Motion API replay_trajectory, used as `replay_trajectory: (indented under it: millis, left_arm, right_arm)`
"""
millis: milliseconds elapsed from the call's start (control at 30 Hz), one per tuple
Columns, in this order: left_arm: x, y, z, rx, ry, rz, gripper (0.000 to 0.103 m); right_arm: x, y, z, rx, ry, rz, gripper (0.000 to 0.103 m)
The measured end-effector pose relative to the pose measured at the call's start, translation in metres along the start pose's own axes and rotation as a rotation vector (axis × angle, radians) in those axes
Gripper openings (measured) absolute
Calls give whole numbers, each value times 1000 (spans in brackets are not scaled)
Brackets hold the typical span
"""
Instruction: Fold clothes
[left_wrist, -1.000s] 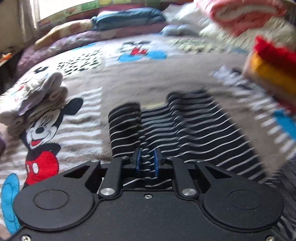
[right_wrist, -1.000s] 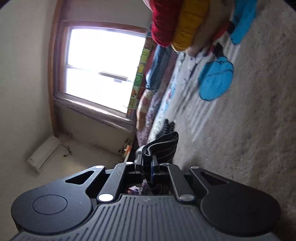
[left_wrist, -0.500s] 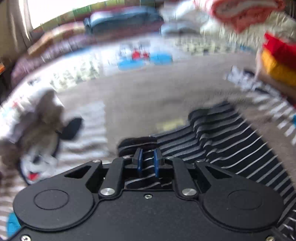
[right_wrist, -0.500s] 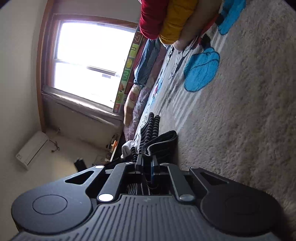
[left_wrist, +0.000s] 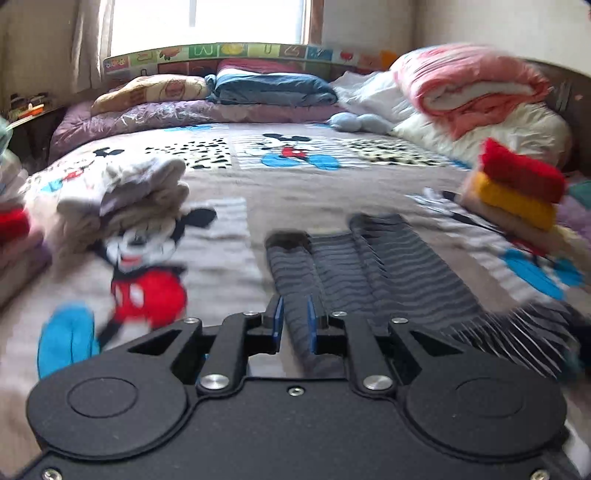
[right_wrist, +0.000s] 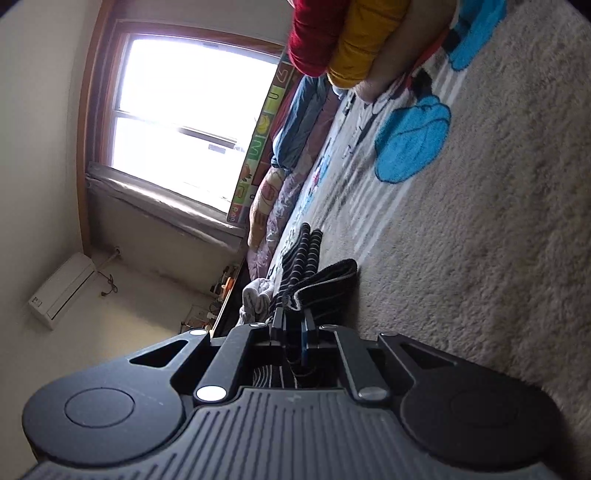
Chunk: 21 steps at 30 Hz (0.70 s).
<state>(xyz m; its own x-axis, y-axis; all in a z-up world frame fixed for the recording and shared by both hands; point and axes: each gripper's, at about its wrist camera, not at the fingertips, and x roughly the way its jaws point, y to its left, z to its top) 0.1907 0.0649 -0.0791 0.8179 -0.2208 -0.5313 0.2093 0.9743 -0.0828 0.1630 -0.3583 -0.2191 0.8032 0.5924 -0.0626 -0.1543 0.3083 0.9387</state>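
— Where do we have the striped garment (left_wrist: 373, 269)?

— It lies on the cartoon-mouse blanket (left_wrist: 303, 192) that covers the bed, stretched away from us in long folds, dark with thin pale stripes. Our left gripper (left_wrist: 293, 321) has its blue pads closed narrowly on one edge of it; the cloth runs right between them.

— And our right gripper (right_wrist: 294, 332)?

— Closed tight as well, pinching a bunched fold of the same striped garment (right_wrist: 317, 284). That camera is rolled on its side, so the blanket (right_wrist: 480, 240) fills the right of the view and the window (right_wrist: 184, 122) the left.

— What else do we see around it?

— A stack of pale folded clothes (left_wrist: 125, 195) to the left of the garment, well apart from it. To the right, a pile with red on top, yellow and beige below (left_wrist: 517, 192), near the garment's far end. Pillows and folded bedding (left_wrist: 273, 88) line the headboard under the window. The left view is blurred at its edges.
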Motion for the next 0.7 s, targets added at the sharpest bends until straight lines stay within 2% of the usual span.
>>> replay_trajectory:
  millis: [133, 200, 333, 467, 500, 533, 567, 633, 700]
  left_arm:
    - [-12, -11, -27, -6, -29, -64, 10]
    - [-5, -18, -33, 20, -11, -65, 10]
    - [3, -25, -40, 52, 12, -118, 10]
    - [6, -27, -46, 83, 49, -153, 10]
    - [5, -26, -46, 83, 58, -162, 14]
    - [6, -25, -47, 87, 69, -168, 23]
    - [8, -25, -49, 93, 83, -171, 24]
    - [9, -23, -51, 98, 103, -179, 24]
    - [1, -17, -45, 84, 65, -173, 24]
  right_arm:
    - [-2, 15, 1, -58, -19, 31, 9]
    - [-6, 32, 0, -110, -35, 70, 9]
    - [-30, 66, 3, -185, -109, 154, 9]
    - [-59, 80, 7, -185, -196, 197, 9]
    - [-63, 80, 8, -185, -205, 195, 9]
    - [-64, 80, 7, -191, -200, 175, 9]
    - [-65, 81, 6, -198, -191, 150, 9]
    - [-53, 72, 4, -196, -135, 38, 9]
    - [-45, 49, -1, -143, -82, -59, 9]
